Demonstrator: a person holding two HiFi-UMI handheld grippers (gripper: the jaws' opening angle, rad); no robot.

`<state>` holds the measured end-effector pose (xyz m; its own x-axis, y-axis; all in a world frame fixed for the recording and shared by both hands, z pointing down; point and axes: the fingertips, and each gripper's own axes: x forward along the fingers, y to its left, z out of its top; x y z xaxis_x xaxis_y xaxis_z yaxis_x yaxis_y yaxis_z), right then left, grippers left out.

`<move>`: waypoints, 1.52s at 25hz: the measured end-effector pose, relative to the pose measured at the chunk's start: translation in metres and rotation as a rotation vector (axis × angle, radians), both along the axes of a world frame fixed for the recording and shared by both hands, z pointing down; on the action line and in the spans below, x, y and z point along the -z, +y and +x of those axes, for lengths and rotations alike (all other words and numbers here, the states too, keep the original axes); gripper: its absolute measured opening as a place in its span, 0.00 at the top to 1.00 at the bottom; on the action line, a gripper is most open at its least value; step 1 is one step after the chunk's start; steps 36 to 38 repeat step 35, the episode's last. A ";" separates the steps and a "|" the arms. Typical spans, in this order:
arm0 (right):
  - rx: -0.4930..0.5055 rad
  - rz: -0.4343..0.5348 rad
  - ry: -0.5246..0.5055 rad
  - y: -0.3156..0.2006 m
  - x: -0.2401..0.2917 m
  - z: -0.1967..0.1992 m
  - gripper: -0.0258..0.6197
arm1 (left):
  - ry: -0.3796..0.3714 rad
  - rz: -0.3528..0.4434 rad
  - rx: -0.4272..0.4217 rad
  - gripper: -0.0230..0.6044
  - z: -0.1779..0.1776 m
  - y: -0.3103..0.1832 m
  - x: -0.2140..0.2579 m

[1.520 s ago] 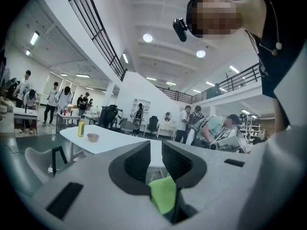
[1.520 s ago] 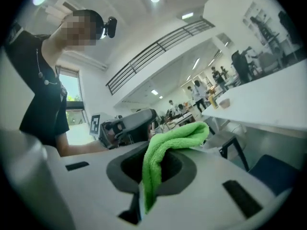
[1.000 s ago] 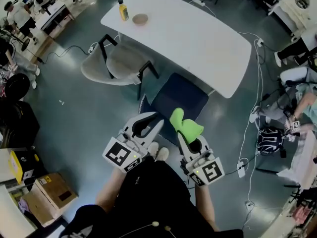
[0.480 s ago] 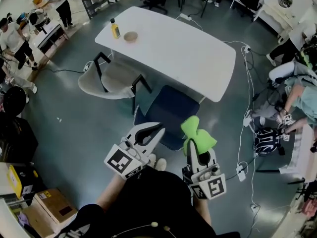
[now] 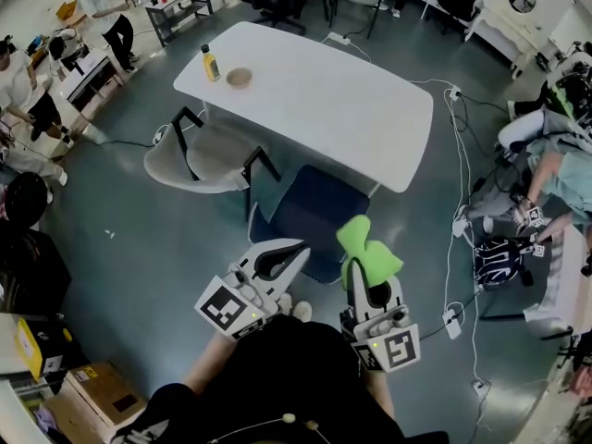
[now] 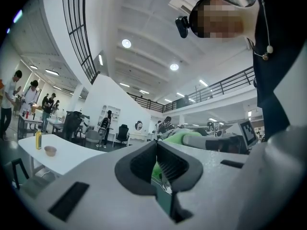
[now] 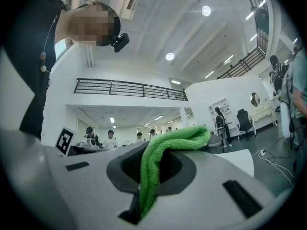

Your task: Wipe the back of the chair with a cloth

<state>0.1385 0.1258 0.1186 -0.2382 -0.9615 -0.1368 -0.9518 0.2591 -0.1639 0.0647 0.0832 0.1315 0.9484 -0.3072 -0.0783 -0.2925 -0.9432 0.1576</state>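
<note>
**Green cloth clamped in right gripper; left gripper closed on nothing**

Head view, looking down: the person stands just behind a dark blue chair pushed toward a white table. Both grippers are held out in front of the body. The right gripper carries a green cloth, which in this view overlaps the chair's near edge. The left gripper is beside it, apart from the cloth. A second, pale chair stands at the table's left side.

Right gripper view: the jaws are clamped on the cloth. The fabric runs down through the gap, and its free end flops over the jaw tips, outlined against the far room. The head view hides this grip under the cloth.

Left gripper view: the jaws are pressed together with nothing between them. The green seen past them is the cloth on the other gripper. This view also shows the table from the side.

Containers: a small bowl sits on the table beside a yellow bottle, near the far left corner. The bowl is too small in every view to tell whether it holds anything. A cardboard box stands on the floor at the lower left, flaps shut.
</note>
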 end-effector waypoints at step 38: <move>-0.014 0.005 0.002 0.017 0.007 0.007 0.93 | 0.009 -0.018 0.028 0.95 -0.001 -0.001 -0.003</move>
